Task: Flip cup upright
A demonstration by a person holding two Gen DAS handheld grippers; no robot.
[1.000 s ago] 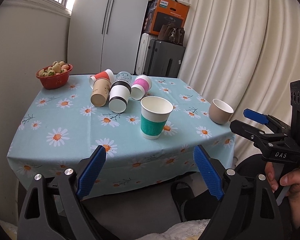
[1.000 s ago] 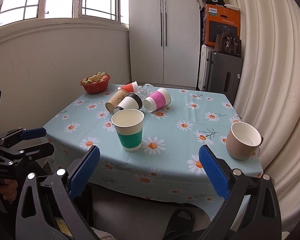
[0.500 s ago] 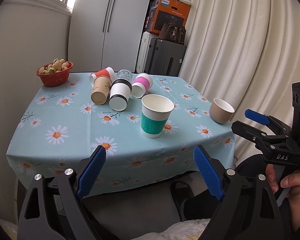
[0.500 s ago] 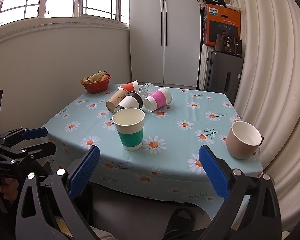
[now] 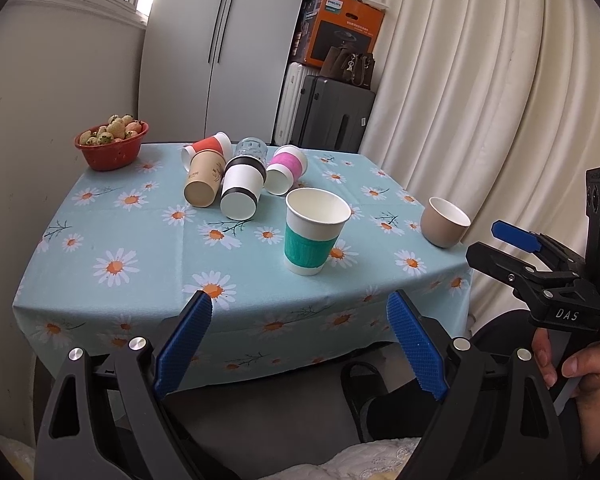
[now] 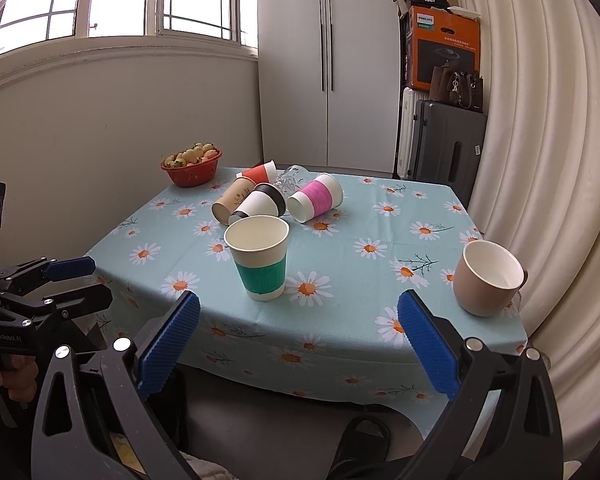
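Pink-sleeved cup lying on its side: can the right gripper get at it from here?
Probably yes: the right gripper is open and off the table, and the pink-sleeved cup has open tablecloth on its right, past the upright green-sleeved cup.

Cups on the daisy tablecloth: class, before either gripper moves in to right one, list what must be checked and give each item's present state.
1. Left gripper open and holding nothing: ok.
2. Right gripper open and holding nothing: ok.
3. Cups left to flip: pink-sleeved cup, black-banded cup, tan cup and red cup lie on their sides: ok.
4. Green-sleeved cup and beige mug already upright: ok.
5. Clear approach to the pile: not ok, the green-sleeved cup stands in front.
6. Glass free of neighbours: cannot tell.
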